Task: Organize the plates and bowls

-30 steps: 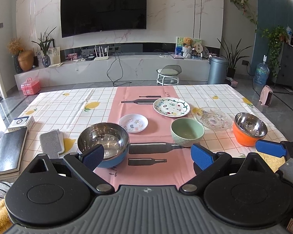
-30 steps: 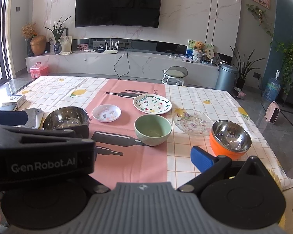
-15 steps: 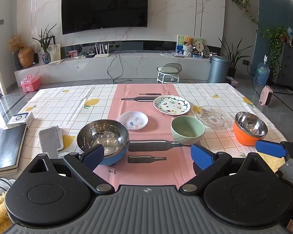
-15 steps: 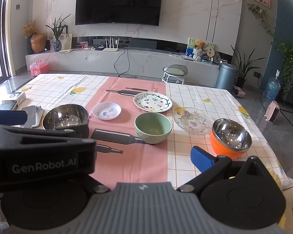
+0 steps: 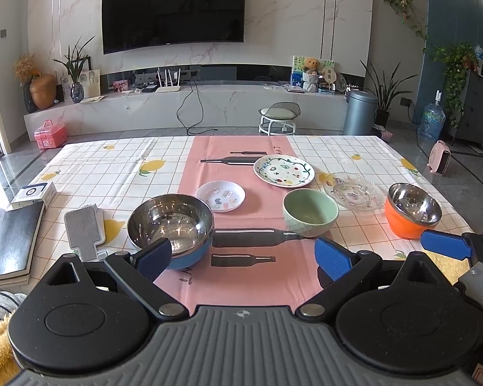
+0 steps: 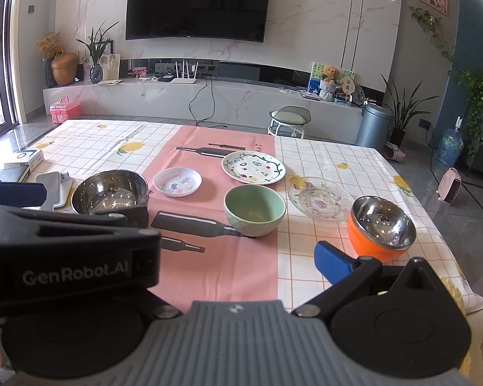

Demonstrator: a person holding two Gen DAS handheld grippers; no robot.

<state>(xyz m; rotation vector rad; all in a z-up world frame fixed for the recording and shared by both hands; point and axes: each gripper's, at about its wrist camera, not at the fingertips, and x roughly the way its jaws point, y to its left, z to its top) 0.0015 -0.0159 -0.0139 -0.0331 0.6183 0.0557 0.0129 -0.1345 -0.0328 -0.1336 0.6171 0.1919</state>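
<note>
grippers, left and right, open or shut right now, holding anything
left gripper: open, fingers wide apart, holding nothing.
right gripper: open, nothing between its fingers; the left finger is partly hidden by the other gripper.

Black tool (image 5: 243, 257), blue pads (image 5: 333, 257)

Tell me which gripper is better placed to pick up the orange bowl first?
Right, probably. In its own view the orange bowl sits just beyond the open right gripper, beside its blue finger pad. The left gripper, also open, faces the blue steel bowl instead.
</note>
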